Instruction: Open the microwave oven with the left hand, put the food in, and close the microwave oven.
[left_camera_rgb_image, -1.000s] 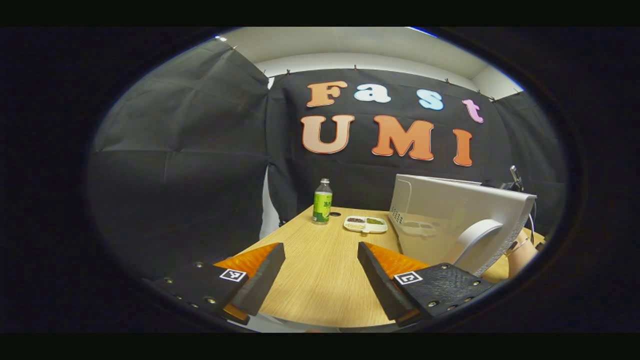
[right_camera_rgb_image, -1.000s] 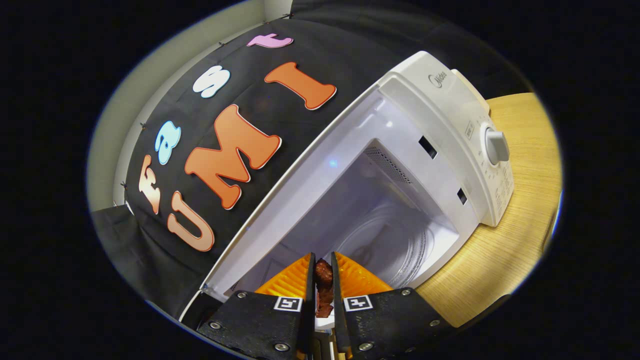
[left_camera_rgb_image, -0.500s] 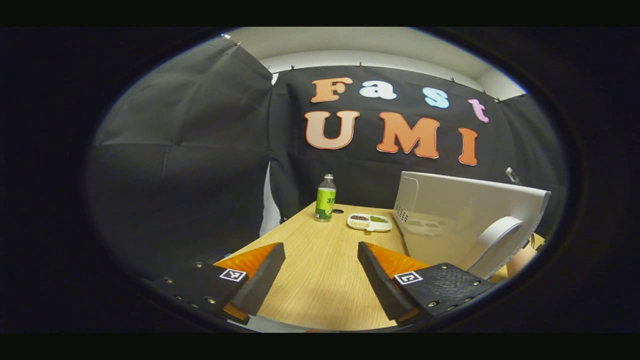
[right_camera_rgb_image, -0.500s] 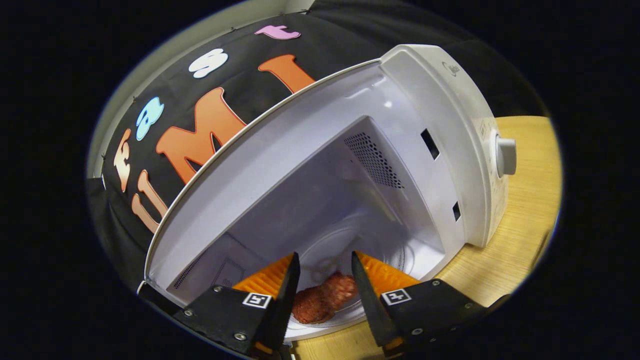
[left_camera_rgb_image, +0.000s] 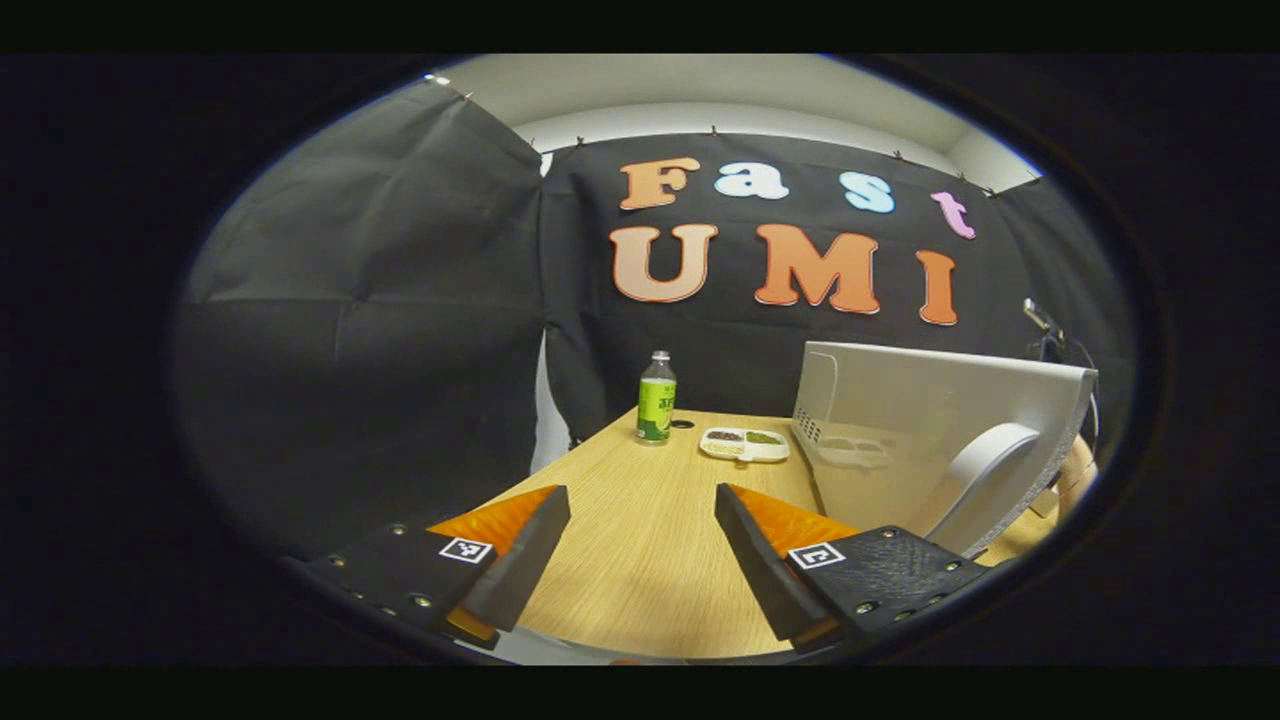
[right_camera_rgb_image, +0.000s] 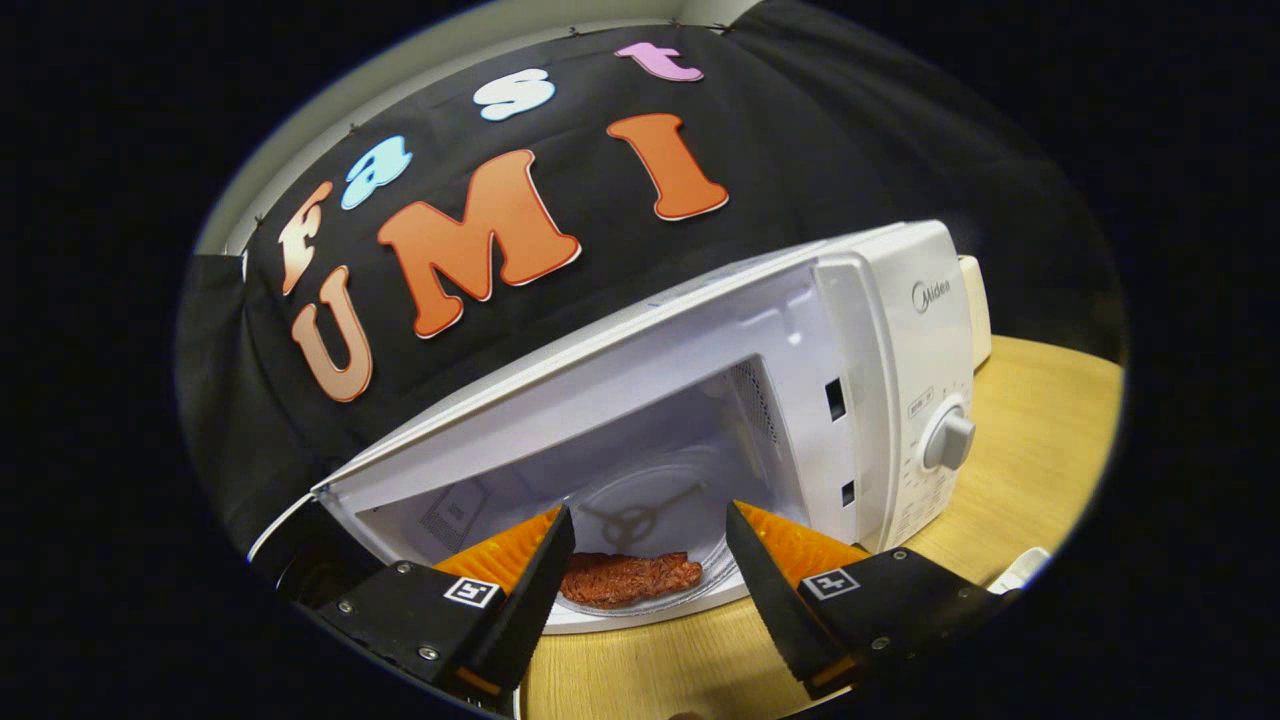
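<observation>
My right gripper (right_camera_rgb_image: 650, 590) stood spread before the open microwave (right_camera_rgb_image: 860, 400), meat (right_camera_rgb_image: 628, 578) inside; my left gripper (left_camera_rgb_image: 640, 570) hung spread above the worktop (left_camera_rgb_image: 640, 560).

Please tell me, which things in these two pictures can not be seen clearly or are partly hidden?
- Meat, right gripper view: its near left end is hidden behind the right gripper finger.
- Divided dish, left gripper view: too small to identify its contents.
- Bottle label, left gripper view: too small.
- Microwave door, left gripper view: it hides the oven's cavity.
</observation>
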